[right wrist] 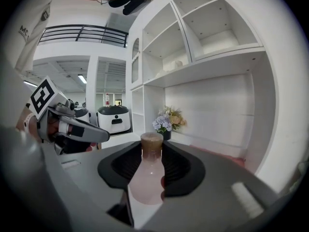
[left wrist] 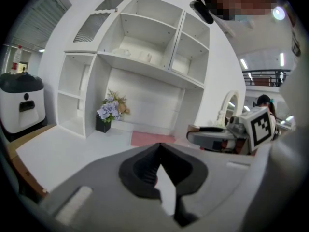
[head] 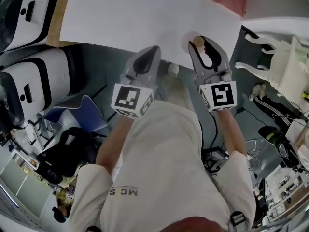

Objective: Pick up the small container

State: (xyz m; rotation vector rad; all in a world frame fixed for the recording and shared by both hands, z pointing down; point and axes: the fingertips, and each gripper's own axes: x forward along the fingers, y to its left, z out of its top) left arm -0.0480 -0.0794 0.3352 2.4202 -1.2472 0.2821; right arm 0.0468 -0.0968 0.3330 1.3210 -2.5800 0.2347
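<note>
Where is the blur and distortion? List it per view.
Head view: strong fisheye bending, white table evenly bright. Left gripper view: dark round vignette, near jaws soft, ceiling light flares. Right gripper view: same vignette, small container slightly soft.

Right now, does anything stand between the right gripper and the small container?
Nothing visible does. The small container is already between the jaws of the right gripper, which press on its sides.

Both my arms reach forward, side by side. My left tool [head: 153,51] has its jaws together, empty; my right tool [head: 206,43] clamps the bottle [right wrist: 148,175].
</note>
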